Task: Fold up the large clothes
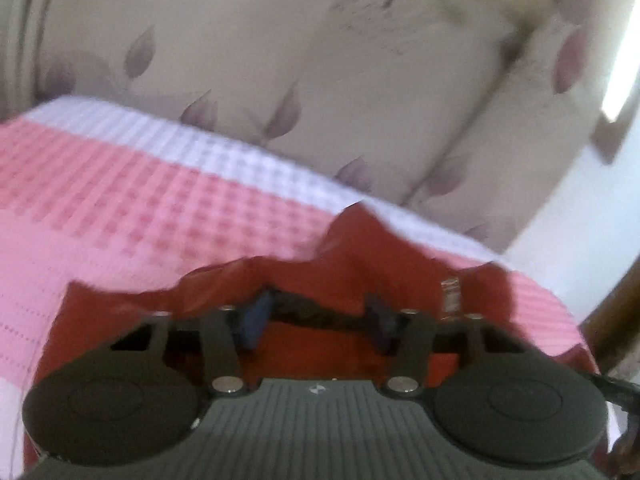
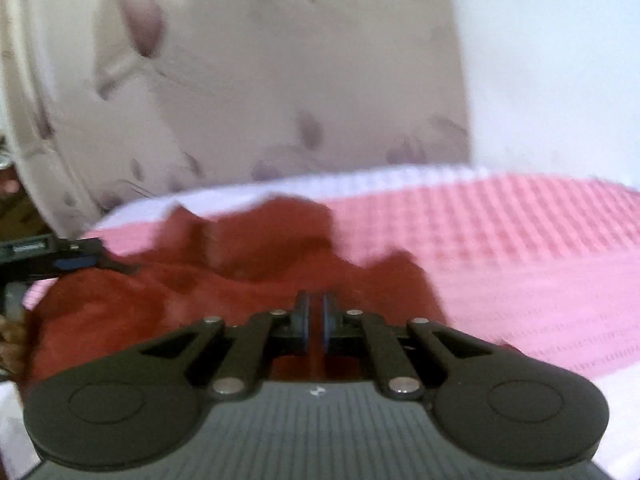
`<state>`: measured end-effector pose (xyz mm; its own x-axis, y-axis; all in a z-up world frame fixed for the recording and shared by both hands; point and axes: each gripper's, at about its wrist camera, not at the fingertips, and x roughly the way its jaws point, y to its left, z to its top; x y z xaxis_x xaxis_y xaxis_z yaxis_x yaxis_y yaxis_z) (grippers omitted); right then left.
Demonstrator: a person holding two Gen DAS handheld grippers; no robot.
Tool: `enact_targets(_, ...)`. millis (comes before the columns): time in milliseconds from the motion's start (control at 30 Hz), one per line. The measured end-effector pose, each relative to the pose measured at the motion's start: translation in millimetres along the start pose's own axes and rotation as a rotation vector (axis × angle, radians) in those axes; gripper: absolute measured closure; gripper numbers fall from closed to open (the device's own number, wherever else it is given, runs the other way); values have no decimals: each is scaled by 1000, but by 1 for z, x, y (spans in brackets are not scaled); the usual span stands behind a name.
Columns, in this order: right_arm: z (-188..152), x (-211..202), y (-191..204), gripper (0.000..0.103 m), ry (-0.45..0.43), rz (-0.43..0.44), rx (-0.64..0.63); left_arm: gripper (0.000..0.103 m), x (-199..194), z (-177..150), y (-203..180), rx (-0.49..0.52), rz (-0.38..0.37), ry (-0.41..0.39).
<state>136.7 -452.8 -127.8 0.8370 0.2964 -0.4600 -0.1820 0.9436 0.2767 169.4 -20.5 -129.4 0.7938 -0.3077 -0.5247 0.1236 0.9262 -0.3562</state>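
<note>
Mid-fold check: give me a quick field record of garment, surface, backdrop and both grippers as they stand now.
garment: red garment, crumpled, lying on the bed cover
surface: pink and white waffle-weave cover
backdrop: beige leaf-print fabric behind the cover; frames blurred
left gripper: jaws apart, over the red cloth; a dark strip spans the gap between the fingers, what it is I cannot tell
right gripper: jaws nearly together, a thin fold of red cloth between the pads
left gripper seen from right view: dark body at the left edge
</note>
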Motion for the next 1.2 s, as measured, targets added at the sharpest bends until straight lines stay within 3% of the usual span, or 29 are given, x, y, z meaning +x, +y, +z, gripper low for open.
enact_targets(167,-25,23,-16,100,52,12,61,58,11,-19,3,34,35,29)
enact_targets(533,-43,34,-18,103,38,0,69,63,24,-29,18,-5,15,18)
enact_targets(600,-42,34,-14,103,33,-19,44,64,16,-23,20,-17,-19,35)
enact_targets(633,-42,33,-12,103,31,-29,29,62,7,-18,21,-36,-41,42)
enact_targets(700,-41,27,-8,102,21,-41,3,37,-25,-8,24,-83,-134,-4)
enact_targets(733,-40,22,-6,98,17,-55,-10,16,-43,-1,26,-77,-154,-42)
enact_targets(767,-38,11,-2,96,-6,-87,-25,1,-62,5,29,-63,-147,-82)
enact_targets(800,-38,-1,2,92,-48,-101,-30,0,-81,11,35,-53,-130,-118)
enact_targets(867,-36,-35,5,75,-177,-47,-2,0,-106,21,50,-28,-111,-122)
enact_targets(900,-37,-50,6,53,-228,-8,14,0,-116,23,62,-22,-102,-103)
enact_targets(933,-39,-65,7,24,-271,22,27,0,-121,22,71,-29,-98,-81)
enact_targets(967,-43,-81,9,18,-313,47,39,0,-125,19,83,-37,-100,-49)
enact_targets(1033,-58,-108,14,18,-377,127,63,0,-125,5,104,-53,-93,30)
enact_targets(1200,-97,-135,41,17,-343,177,-26,0,-110,-28,142,-155,-184,141)
